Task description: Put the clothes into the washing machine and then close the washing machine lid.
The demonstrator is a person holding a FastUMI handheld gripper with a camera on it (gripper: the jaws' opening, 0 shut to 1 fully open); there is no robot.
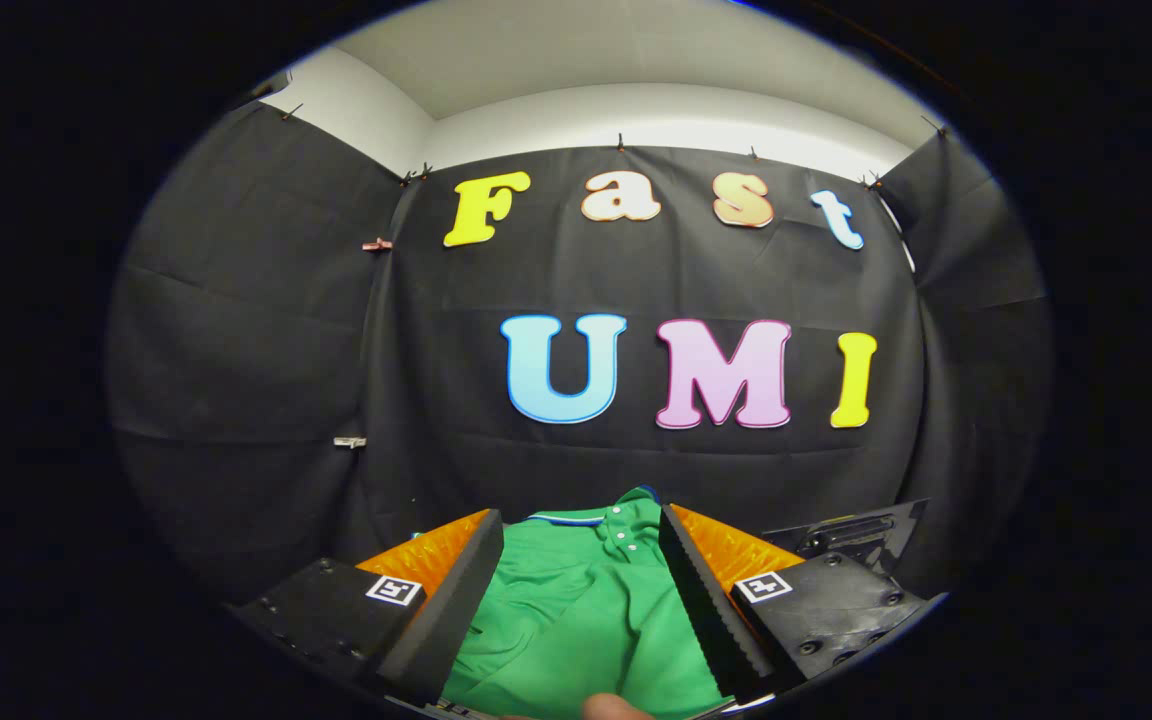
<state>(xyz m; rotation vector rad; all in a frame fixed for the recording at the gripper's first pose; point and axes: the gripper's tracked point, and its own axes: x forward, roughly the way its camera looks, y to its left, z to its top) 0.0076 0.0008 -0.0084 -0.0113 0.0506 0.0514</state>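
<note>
With our gripper spread open, its fingers flank the green polo shirt lying between them untouched; we judge it light, limp and prone to slipping, so we should pinch a bunched fold near the collar.

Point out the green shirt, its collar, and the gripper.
Green shirt (pixel 576 620): gripper view, on its front cloth between the fingers.
Collar (pixel 576 519): gripper view, on the striped edge.
Gripper (pixel 581 525): gripper view, midway between the open fingertips.
</note>
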